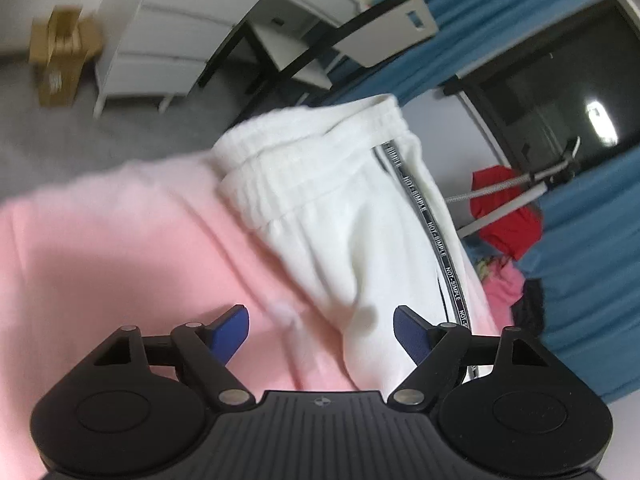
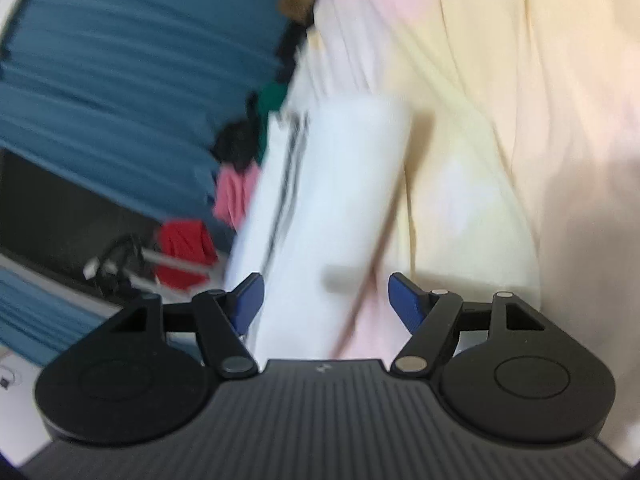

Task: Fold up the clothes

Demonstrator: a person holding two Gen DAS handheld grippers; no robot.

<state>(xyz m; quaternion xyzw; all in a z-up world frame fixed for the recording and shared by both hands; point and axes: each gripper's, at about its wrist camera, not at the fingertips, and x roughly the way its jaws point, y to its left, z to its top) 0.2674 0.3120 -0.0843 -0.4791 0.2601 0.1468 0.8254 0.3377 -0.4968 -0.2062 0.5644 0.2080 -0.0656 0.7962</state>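
White trousers with an elastic waistband and a dark lettered side stripe lie on a pink sheet. My left gripper is open just above them, near the middle of the garment, holding nothing. In the right wrist view the same white trousers look folded into a long strip on a pink and yellow sheet. My right gripper is open over their near end, holding nothing. This view is blurred.
A pile of red, pink and dark clothes lies at the bed's edge by a blue curtain. A white drawer unit, a chair and a cardboard box stand on the grey floor.
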